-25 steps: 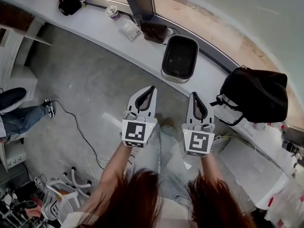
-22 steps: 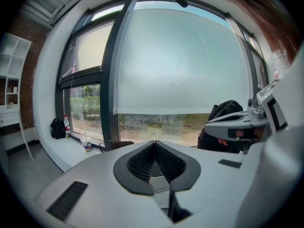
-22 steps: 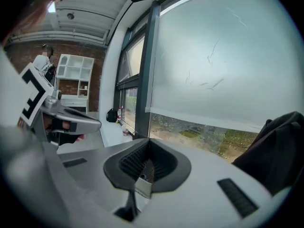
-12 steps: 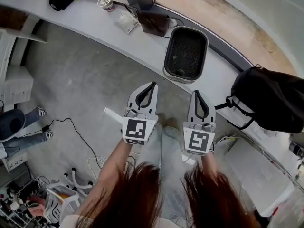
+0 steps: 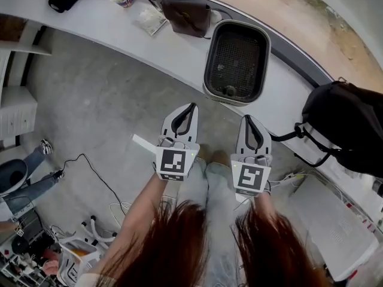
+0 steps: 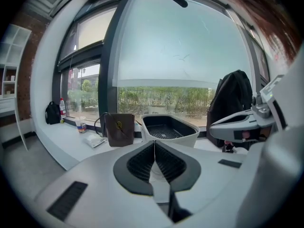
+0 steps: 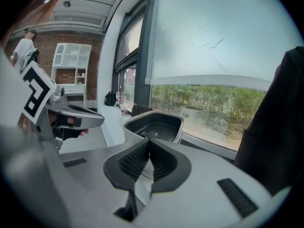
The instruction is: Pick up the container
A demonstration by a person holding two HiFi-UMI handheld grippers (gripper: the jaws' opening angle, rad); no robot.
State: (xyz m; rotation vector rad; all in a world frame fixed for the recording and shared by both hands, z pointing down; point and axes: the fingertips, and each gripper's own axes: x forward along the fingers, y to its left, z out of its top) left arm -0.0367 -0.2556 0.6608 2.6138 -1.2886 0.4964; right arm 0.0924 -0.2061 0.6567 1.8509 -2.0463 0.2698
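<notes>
Ahead, white container (image 5: 236,52), dark mesh-floored inside; left gripper (image 5: 191,108) and right gripper (image 5: 246,119) jaws clenched, empty.

Soft daylight comes through the window (image 6: 185,46), whose frosted upper pane glows evenly and washes pale. The counter (image 5: 90,17) along it is bright, without hard shadows, while the container (image 5: 235,61) is dark inside. Both gripper views curve strongly toward black, vignetted corners, and their nearest foreground looks soft. The head view is sharp, its straight edges bowed.
</notes>
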